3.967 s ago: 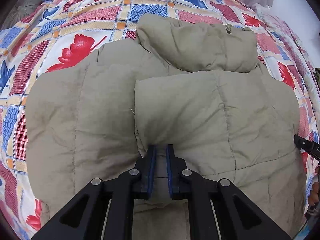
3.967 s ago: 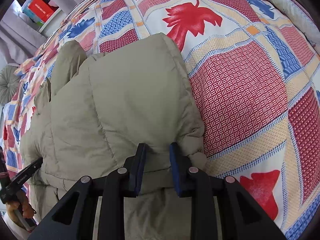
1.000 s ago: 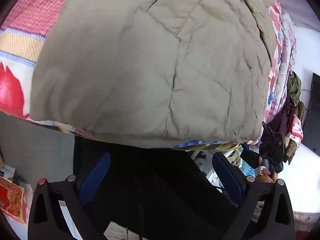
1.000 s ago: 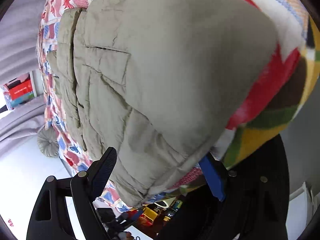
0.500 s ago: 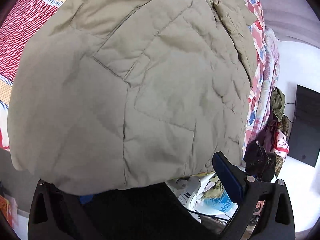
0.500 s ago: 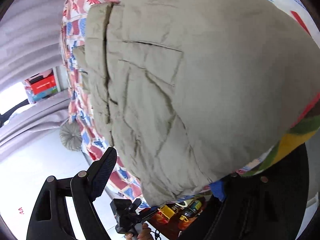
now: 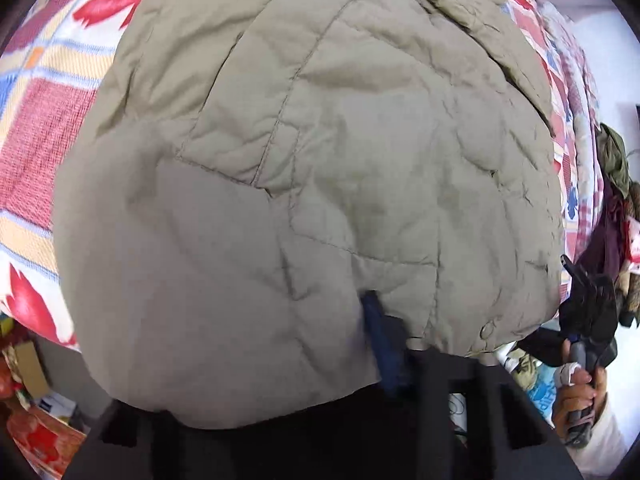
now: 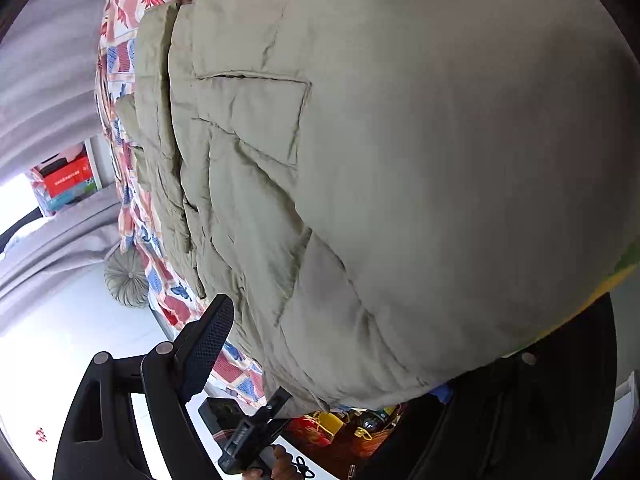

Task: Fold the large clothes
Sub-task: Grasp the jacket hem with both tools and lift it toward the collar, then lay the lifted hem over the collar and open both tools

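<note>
A khaki puffer jacket [image 7: 320,160] lies on a patchwork bedspread [image 7: 40,120], its hem hanging over the bed's edge. My left gripper [image 7: 320,312] is at that hem and its jaws are closing. The blue right pad [image 7: 380,340] digs into the fabric, and the left finger is hidden under the jacket. In the right wrist view the jacket [image 8: 400,160] fills the frame. My right gripper [image 8: 332,320] stands wide open around another part of the hem. Its left finger [image 8: 208,340] is clear of the cloth and the right one is mostly covered.
A hand holds the right gripper [image 7: 588,320] at the bed's right edge, beside a pile of clothes [image 7: 616,168]. Red boxes and clutter [image 7: 40,436] sit on the floor. A round cushion [image 8: 126,276] and a grey curtain [image 8: 48,80] stand beyond the bed.
The left jaws have come in from wide open onto the jacket hem, and the camera has tipped up over the jacket. The right gripper stays wide, with more jacket over it.
</note>
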`<state>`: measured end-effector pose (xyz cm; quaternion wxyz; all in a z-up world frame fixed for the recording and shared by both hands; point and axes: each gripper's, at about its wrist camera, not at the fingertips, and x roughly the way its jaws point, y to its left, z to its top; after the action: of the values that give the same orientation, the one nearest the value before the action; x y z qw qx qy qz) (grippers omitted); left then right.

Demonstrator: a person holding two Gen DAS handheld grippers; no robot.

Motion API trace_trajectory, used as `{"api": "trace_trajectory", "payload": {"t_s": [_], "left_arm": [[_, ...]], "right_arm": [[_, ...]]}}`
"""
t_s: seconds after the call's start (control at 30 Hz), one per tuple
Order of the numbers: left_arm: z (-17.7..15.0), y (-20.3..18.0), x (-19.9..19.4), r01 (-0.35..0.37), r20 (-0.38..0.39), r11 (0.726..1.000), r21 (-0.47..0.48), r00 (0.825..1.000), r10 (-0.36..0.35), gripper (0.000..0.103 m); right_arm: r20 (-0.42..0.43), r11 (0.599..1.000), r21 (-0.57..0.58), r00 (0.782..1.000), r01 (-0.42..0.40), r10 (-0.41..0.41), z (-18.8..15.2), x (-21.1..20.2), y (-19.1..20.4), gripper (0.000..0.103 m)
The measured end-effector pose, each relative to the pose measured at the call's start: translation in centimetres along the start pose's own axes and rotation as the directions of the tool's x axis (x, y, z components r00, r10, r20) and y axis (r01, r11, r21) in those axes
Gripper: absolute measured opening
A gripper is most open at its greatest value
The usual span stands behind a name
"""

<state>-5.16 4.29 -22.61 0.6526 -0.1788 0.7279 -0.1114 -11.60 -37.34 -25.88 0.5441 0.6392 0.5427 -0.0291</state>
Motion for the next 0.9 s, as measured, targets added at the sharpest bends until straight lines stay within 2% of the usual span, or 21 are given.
{"api": "trace_trajectory", "payload": {"t_s": [0.07,0.13,0.17,0.2,0.23,0.3,0.33,0.5,0.63,0.77,0.9], "left_arm": [[0.2,-0.1,-0.7,0.004,0.018,1.0,0.025,1.0,-0.004,0.018],[0.4,-0.3,-1.4,0.007,0.031,0.999,0.047,0.999,-0.008,0.018],[0.5,-0.2,-1.7,0.01,0.038,0.998,0.057,0.999,-0.012,0.012],[0.5,0.1,-2.0,0.011,0.043,0.998,0.066,0.999,-0.014,0.012],[0.6,0.0,-2.3,0.012,0.049,0.997,0.072,0.999,-0.016,0.012],[0.6,-0.3,-3.1,0.02,0.063,0.997,0.081,0.998,-0.025,0.012],[0.7,-0.2,-3.8,0.026,0.072,0.996,0.085,0.997,-0.032,0.012],[2.1,0.1,-7.0,0.068,0.13,0.993,0.091,0.988,-0.08,0.012],[4.1,-0.4,-10.1,0.088,0.213,0.991,0.103,0.971,-0.108,0.012],[7.1,-2.4,-12.3,0.087,0.297,0.987,0.138,0.946,-0.126,0.012],[11.0,-4.1,-14.5,0.063,0.368,0.978,0.201,0.92,-0.135,0.012]], "right_arm": [[-0.01,1.0,-0.011,1.0,-0.001,0.001,-0.1,0.3,0.3,0.086],[-0.023,1.0,-0.022,1.0,0.008,-0.009,-0.2,0.6,0.7,0.082],[-0.026,1.0,-0.026,1.0,0.015,-0.015,-0.2,0.7,0.9,0.078],[-0.026,0.999,-0.03,0.999,0.022,-0.023,-0.2,0.7,1.1,0.065],[-0.022,0.999,-0.035,0.999,0.035,-0.036,-0.2,0.6,1.3,0.044],[-0.017,0.997,-0.044,0.997,0.068,-0.069,-0.1,0.4,1.5,0.022],[-0.012,0.996,-0.052,0.997,0.076,-0.077,-0.1,0.3,1.7,0.018],[0.011,0.981,-0.167,0.995,0.101,-0.101,-0.4,-0.6,4.5,0.014],[0.032,0.958,-0.265,0.994,0.107,-0.102,-0.2,-1.4,7.9,0.014],[0.075,0.914,-0.384,0.991,0.128,-0.107,0.3,-2.2,12.6,0.013],[0.134,0.847,-0.507,0.985,0.159,-0.105,1.1,-2.6,18.2,0.013]]}}
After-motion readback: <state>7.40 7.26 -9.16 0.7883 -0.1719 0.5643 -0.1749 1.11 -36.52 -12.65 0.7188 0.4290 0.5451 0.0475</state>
